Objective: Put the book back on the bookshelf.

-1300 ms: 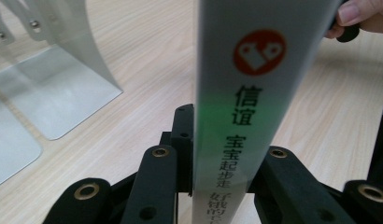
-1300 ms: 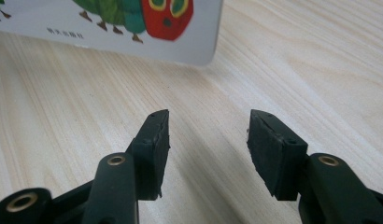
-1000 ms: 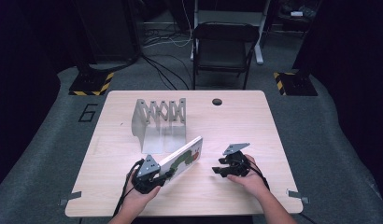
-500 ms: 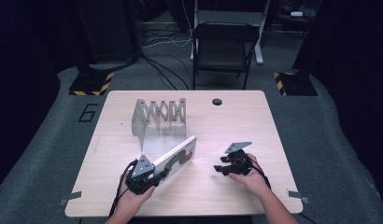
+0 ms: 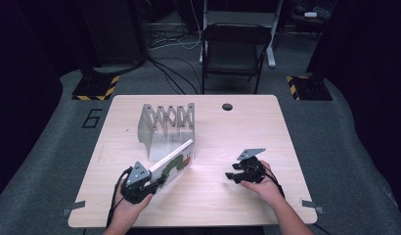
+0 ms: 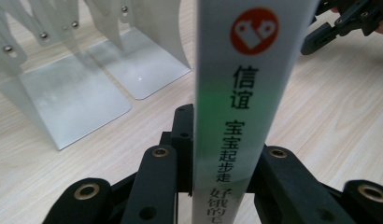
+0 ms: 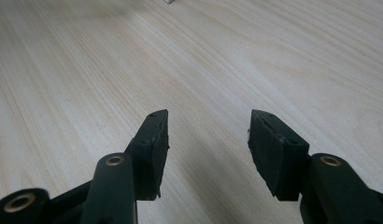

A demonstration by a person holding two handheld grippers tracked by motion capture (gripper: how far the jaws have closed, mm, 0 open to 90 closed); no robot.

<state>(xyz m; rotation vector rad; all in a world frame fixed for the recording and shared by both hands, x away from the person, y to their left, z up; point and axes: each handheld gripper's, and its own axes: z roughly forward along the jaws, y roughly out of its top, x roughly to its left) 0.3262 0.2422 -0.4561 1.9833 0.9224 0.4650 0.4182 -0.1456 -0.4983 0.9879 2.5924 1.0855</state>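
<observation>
Beyond the held book (image 5: 176,163), a metal rack (image 5: 167,128).

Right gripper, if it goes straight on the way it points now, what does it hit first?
Probably nothing soon. The open right gripper faces bare light wooden table. The white picture book held by the left gripper lies roughly that way in the high view, but depth and exact line are unclear.

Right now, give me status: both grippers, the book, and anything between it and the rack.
Left gripper shut on book, spine up. Right gripper open, empty, low over table. Metal book rack just beyond the book, nothing between.
</observation>
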